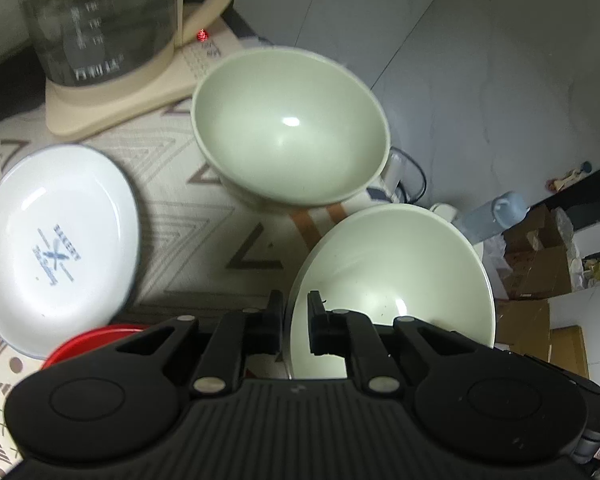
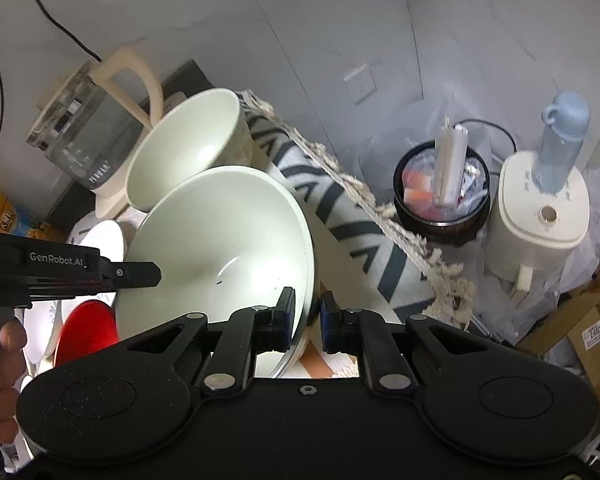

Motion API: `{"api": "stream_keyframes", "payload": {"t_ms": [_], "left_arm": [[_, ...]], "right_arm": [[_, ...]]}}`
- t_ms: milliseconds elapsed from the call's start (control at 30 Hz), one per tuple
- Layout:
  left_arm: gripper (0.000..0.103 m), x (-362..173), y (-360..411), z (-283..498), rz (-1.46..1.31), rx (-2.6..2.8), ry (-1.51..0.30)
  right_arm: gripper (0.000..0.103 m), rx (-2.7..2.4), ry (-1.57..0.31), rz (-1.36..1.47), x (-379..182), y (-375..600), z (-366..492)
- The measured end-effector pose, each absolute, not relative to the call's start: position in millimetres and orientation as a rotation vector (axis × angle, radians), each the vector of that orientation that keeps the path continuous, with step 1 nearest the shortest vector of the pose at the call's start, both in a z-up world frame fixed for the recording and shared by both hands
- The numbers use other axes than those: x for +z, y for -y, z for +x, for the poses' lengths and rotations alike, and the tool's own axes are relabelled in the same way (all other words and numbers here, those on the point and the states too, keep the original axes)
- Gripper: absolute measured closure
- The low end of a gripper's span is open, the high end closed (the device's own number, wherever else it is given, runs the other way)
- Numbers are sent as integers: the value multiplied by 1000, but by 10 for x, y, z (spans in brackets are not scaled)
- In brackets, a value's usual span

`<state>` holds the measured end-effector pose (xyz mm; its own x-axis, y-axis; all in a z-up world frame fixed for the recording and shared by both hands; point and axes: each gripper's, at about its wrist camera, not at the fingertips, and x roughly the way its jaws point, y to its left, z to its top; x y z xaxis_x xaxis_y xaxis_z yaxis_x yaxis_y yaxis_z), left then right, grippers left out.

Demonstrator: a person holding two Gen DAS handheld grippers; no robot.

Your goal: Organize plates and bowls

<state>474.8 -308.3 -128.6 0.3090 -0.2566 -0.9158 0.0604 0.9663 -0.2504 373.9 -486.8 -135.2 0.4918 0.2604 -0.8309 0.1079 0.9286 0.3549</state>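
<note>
A wide pale green bowl (image 1: 392, 280) sits nearest, reaching past the table's right edge. My left gripper (image 1: 296, 316) is shut on its near rim, one finger inside the bowl and one outside. My right gripper (image 2: 306, 312) is shut on the opposite rim of the same bowl (image 2: 220, 248), which looks tilted here. The left gripper (image 2: 140, 274) also shows side-on at that bowl's far-left rim. A second, deeper pale green bowl (image 1: 292, 128) stands behind it, also seen in the right wrist view (image 2: 184, 144). A white plate (image 1: 56, 232) with a blue print lies to the left.
A glass kettle (image 1: 100, 20) on a cream base stands at the back left. A red dish (image 1: 88, 340) lies under the white plate's near edge. A patterned cloth (image 2: 340, 216) hangs over the table edge. On the floor stand a dark bin (image 2: 440, 196), a cream appliance (image 2: 540, 216) and cardboard boxes (image 1: 540, 264).
</note>
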Motion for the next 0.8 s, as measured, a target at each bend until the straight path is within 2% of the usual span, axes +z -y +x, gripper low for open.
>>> {"api": "stream_keyframes", "payload": {"t_ms": [167,800], "left_arm": [[100,-1116,2977,4676,-190,-239,-1193],[100,-652,2347,4328,-255,-214,-1085]], "right_arm": [[90,94,-1019,385,-1199,4849,3747],[90,160,-935,346,-778,4342,3684]]}}
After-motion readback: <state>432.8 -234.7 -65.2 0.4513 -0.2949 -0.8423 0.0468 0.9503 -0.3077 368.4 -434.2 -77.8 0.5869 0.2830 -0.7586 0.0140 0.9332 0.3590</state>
